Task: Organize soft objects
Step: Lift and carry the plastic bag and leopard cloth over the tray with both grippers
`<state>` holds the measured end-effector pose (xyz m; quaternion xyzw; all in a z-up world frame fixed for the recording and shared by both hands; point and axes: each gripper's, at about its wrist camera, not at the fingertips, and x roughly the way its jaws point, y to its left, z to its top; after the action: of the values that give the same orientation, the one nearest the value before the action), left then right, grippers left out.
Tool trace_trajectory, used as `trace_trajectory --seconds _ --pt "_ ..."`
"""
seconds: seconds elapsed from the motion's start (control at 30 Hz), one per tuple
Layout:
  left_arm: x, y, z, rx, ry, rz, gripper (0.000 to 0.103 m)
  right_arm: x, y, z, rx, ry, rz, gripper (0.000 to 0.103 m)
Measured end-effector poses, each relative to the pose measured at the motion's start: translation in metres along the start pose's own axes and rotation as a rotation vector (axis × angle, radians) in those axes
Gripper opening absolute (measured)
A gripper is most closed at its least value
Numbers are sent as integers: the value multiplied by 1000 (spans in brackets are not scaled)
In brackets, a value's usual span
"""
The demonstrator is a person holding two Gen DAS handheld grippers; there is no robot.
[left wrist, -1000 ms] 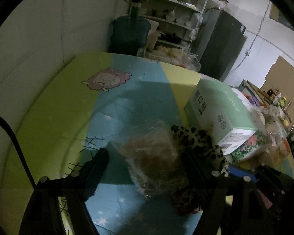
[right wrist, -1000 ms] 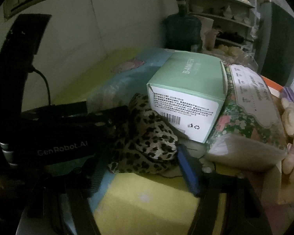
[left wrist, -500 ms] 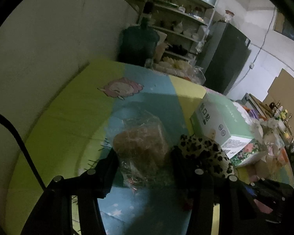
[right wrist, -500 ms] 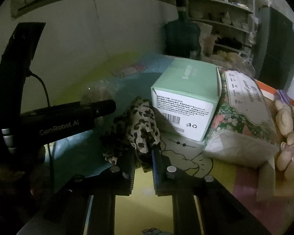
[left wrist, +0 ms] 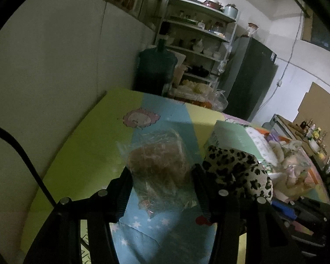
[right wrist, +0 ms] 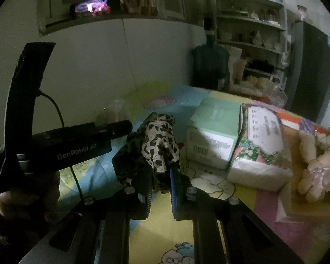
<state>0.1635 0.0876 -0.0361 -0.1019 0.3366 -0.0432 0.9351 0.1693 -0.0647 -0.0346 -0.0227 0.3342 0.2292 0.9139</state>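
Far left, the left gripper [left wrist: 161,176] w/ black ribbed fingers pinches a crinkly clear plastic bag [left wrist: 158,165] stuffed w/ something brownish and fibrous; bag is held above the play mat [left wrist: 81,165], a smooth foam sheet in lime, blue and yellow panels w/ a pink cartoon patch. Next over, the right gripper [right wrist: 160,176], pressed nearly together, clamps a floppy leopard-print cloth [right wrist: 151,145], which stands bunched above the fingertips, clear of the mat. Beside it sits a mint-green cardboard box [right wrist: 215,127], square-edged, barcode label on its near face, flaps shut so contents can't be told. Touching its right side: a soft floral-print tissue pack [right wrist: 261,145]. Far right, a shallow cardboard tray [right wrist: 296,209] holds pale plush toys [right wrist: 314,154], fuzzy, limbs dangling over one another.
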Motion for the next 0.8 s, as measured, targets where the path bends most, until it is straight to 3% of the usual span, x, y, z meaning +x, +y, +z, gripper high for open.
trace_trajectory --seconds 0.3,0.8 --pt "-27 -22 5 41 -49 -16 53 -40 4 -4 4 -68 -28 14" --pt "-44 -87 14 142 -97 -54 53 -96 -34 -8 74 -166 -104 14"
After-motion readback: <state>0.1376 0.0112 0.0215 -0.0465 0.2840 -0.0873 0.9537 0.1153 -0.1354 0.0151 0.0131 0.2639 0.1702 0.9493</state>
